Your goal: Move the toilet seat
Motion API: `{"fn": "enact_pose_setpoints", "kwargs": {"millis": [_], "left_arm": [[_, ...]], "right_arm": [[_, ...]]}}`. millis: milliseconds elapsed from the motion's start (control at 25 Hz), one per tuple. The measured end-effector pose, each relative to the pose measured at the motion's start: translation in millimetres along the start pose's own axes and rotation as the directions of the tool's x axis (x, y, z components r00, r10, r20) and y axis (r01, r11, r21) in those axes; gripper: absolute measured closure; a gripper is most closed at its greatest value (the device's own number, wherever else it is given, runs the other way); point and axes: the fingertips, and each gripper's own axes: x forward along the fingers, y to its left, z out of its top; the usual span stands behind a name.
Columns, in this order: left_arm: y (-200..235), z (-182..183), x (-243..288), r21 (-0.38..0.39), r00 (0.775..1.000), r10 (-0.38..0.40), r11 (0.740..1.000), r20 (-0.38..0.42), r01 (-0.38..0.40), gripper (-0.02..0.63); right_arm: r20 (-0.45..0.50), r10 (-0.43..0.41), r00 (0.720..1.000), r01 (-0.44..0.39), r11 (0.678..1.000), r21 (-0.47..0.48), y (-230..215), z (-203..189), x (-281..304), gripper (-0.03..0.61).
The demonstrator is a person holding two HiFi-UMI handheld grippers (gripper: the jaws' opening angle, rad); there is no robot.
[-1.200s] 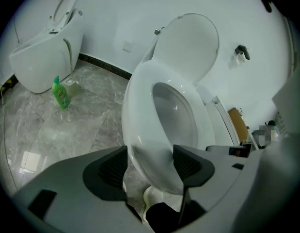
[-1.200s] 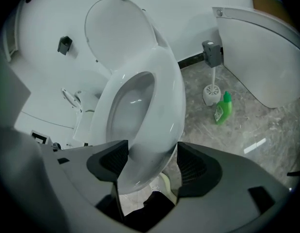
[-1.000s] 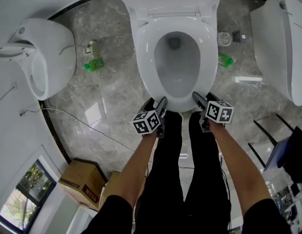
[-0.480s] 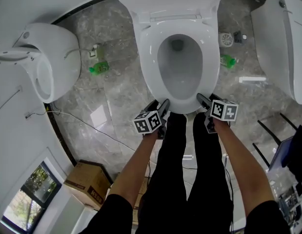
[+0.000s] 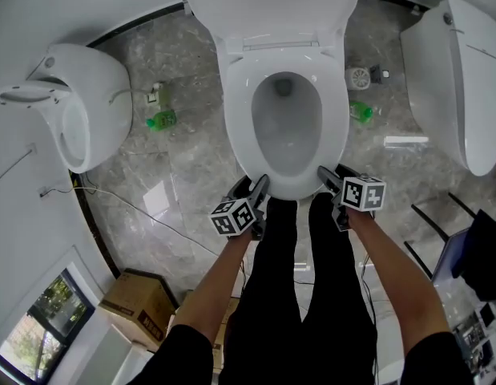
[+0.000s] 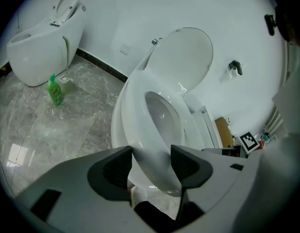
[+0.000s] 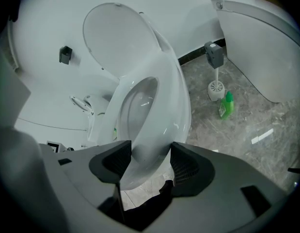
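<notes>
BOWL: toilet bowl (image 5: pixel 286 131), landmark | SEAT: toilet seat (image 5: pixel 236 111) over bowl, front edge seemingly raised off rim | CLAWS: left claw (image 5: pixel 252 186), right claw (image 5: pixel 334 175) at bowl's front, jaws just closing, clamped on seat's front edge | RISK: glossy curved plastic, shallow bite; uneven lift likely slips, slams seat onto bowl

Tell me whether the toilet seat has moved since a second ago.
Cannot tell: in the head view the toilet seat keeps about the same offset from the left green bottle.
</notes>
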Motion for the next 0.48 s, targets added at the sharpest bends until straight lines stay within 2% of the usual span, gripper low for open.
{"fn": "enact_pose_setpoints", "kwargs": {"millis": [120, 480], "left_arm": [[-15, 10, -13, 0.027, 1.0, -0.002, 1.0, 0.013, 0.001, 0.353], [-47, 44, -47, 0.009, 0.998, -0.042, 0.999, 0.049, 0.042, 0.346]], "right_arm": [[0.024, 0.023, 0.999, -0.024, 1.0, 0.014, 13, 8, -16, 0.308], [0.1, 0.093, 0.991, -0.097, 0.995, 0.028, 48, 35, -57, 0.307]]}}
